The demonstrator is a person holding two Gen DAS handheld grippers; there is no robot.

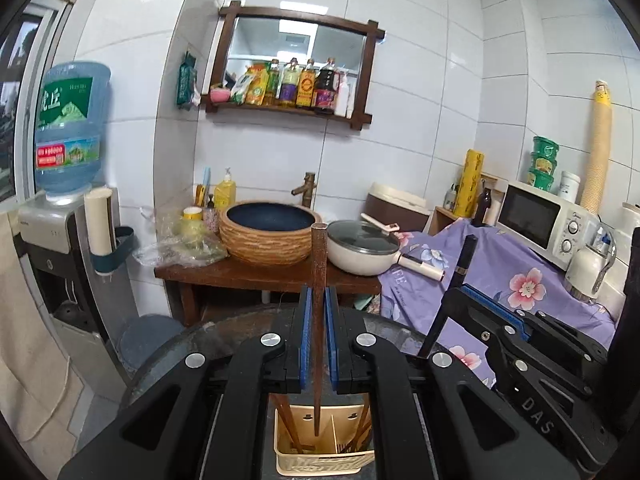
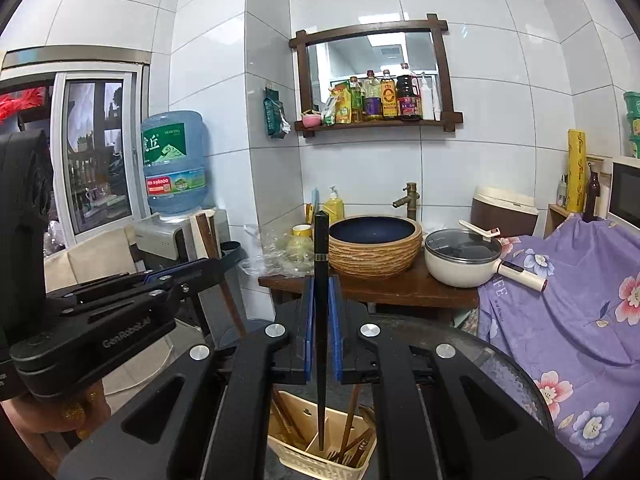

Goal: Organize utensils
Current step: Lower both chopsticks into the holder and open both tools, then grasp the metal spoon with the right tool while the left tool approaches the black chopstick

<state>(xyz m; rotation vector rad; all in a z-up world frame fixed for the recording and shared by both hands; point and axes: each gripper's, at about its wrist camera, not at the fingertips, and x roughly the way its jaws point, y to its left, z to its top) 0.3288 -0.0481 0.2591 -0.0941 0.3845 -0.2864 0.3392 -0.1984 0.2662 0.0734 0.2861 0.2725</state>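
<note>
Brown chopstick (image 1: pixel 319 280) worn, square-tipped; black chopstick (image 2: pixel 321 280) glossy w/ band.

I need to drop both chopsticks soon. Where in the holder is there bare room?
In the cream holder, the middle compartment under the black chopstick looks bare. Its left section holds wooden chopsticks; the right one is crowded with utensils.

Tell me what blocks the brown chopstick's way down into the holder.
Nothing visible. The left gripper holds the brown chopstick upright, its tip already inside the holder, in the open gap beside the divider.
</note>
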